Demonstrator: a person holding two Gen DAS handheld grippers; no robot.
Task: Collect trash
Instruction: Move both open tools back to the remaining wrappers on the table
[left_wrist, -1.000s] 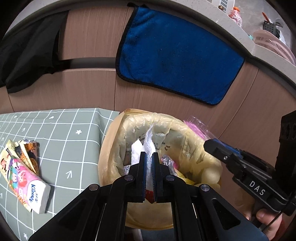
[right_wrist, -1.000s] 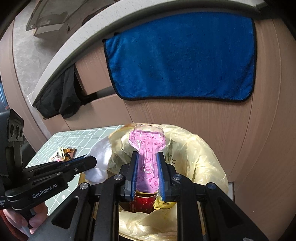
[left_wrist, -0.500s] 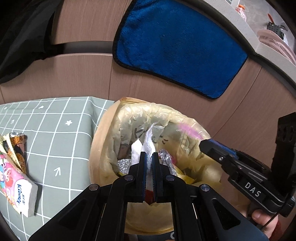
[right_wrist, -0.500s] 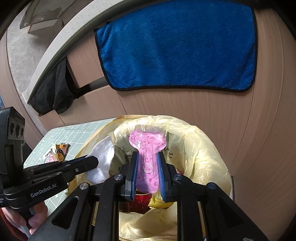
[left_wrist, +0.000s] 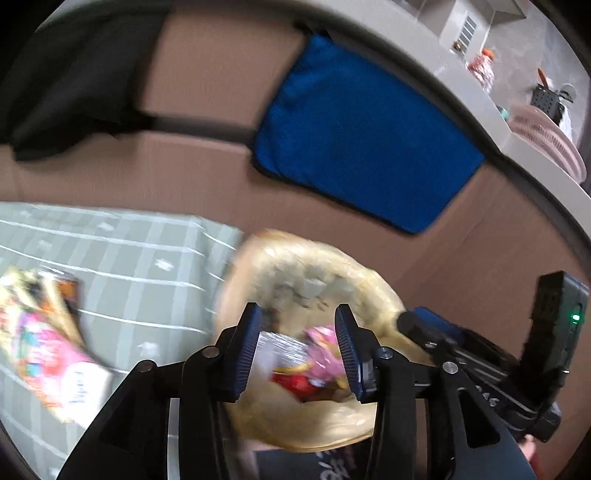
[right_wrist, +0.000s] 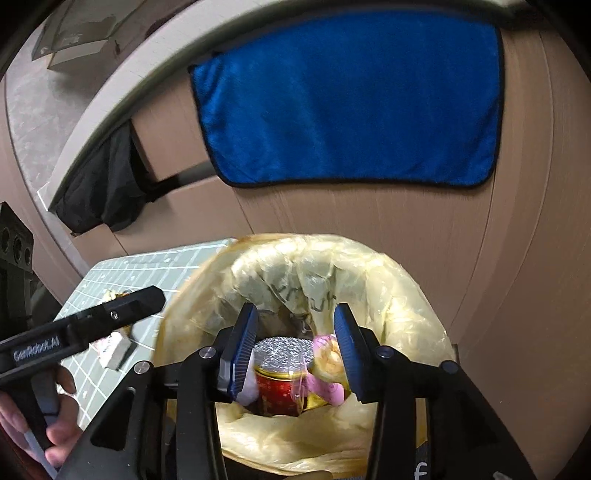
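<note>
Pink wrapper (right_wrist: 327, 384) lies in the bin (right_wrist: 413, 291); both tongs (left_wrist: 297, 349) (right_wrist: 293, 349) just released, empty; tissue pack (left_wrist: 55, 365) beside the bin remains.

Light: you work in soft, even indoor light, without hard shadows.
Blur: your left wrist view smears heavily; the right stays mostly sharp.
Edges: fisheye bending, black corners.

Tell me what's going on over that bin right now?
Left tool and right tool open, jaws just opened, nothing held. Pink wrapper lies in the yellow-lined bin. Tissue pack still on the table. Nothing blocking.
</note>
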